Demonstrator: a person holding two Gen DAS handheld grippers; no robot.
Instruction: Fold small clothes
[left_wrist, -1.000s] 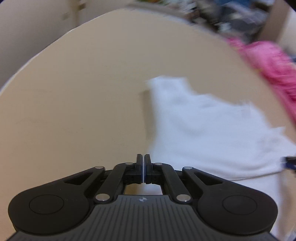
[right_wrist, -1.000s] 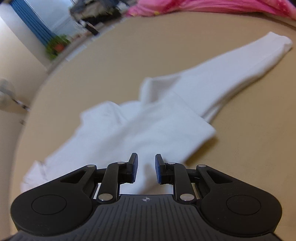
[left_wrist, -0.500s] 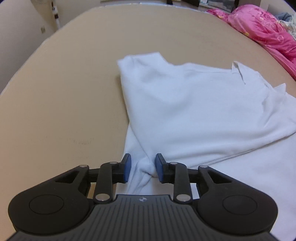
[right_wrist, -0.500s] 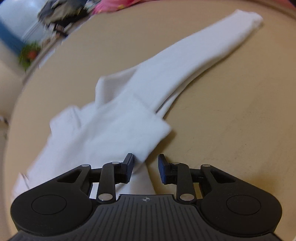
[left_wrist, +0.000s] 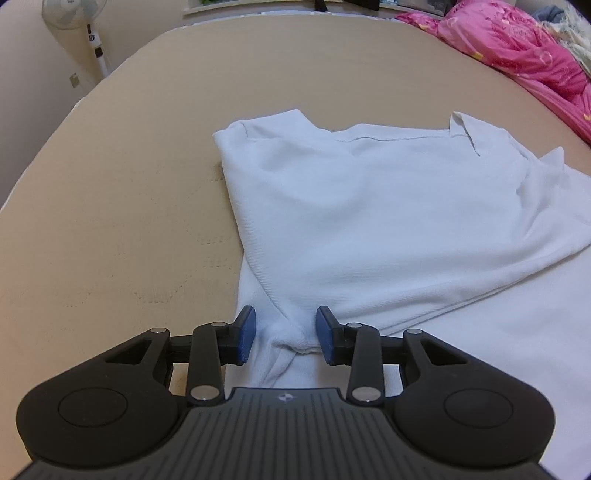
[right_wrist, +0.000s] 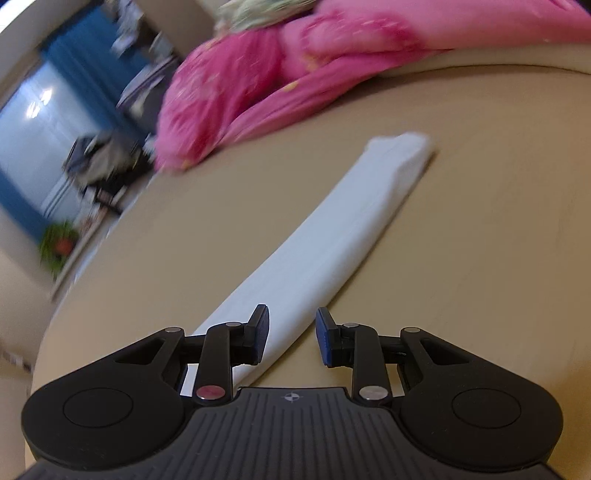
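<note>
A white long-sleeved shirt lies spread on the tan surface, partly folded over itself. My left gripper is open, its fingers on either side of a bunched bit of the shirt's near edge. In the right wrist view one long white sleeve stretches away toward the pink bedding. My right gripper is open low over the sleeve's near end, the left finger over the cloth, the right finger over bare surface.
A pink quilt lies along the far right edge, and it also shows in the right wrist view. A standing fan is at the far left beyond the surface. Blue curtains and clutter are behind.
My left gripper has opened and come down over the shirt's near edge. My right gripper has moved right along the sleeve, away from the shirt body, staying open.
</note>
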